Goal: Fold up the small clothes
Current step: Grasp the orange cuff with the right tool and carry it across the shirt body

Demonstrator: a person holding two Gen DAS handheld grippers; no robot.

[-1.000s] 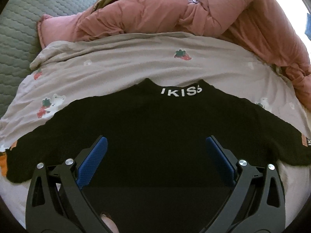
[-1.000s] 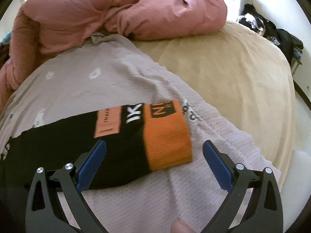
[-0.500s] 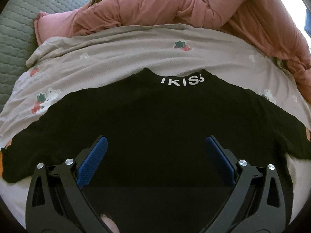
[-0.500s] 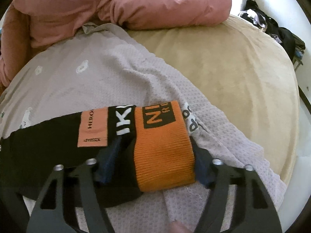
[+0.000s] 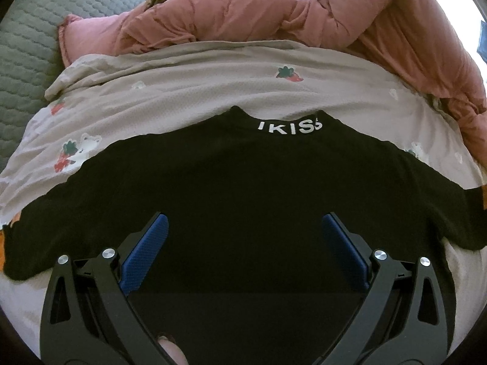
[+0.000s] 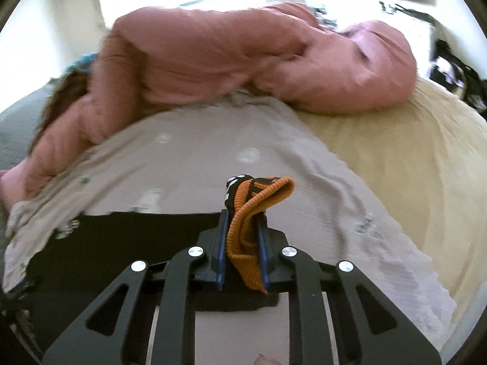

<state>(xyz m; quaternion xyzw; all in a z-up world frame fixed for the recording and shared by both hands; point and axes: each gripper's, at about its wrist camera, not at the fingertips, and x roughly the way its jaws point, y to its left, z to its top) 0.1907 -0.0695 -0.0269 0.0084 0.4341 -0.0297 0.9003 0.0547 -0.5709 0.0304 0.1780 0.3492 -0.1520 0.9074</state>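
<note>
A small black sweater lies flat on a beige strawberry-print blanket, its collar with white lettering at the far side. My left gripper hovers open over the sweater's body, nothing between its blue pads. In the right wrist view my right gripper is closing its jaws on the orange cuff of the right sleeve. The cuff is bunched between the pads and lifted off the blanket. The black sleeve trails away to the left below it.
A crumpled pink duvet is piled along the far side of the bed. A green quilted cover lies at the far left. A tan sheet covers the bed to the right, with dark clutter beyond it.
My right gripper went from wide open over the orange cuff to clamped on it, then rose and tilted up with the cuff. The left gripper stayed open and barely moved.
</note>
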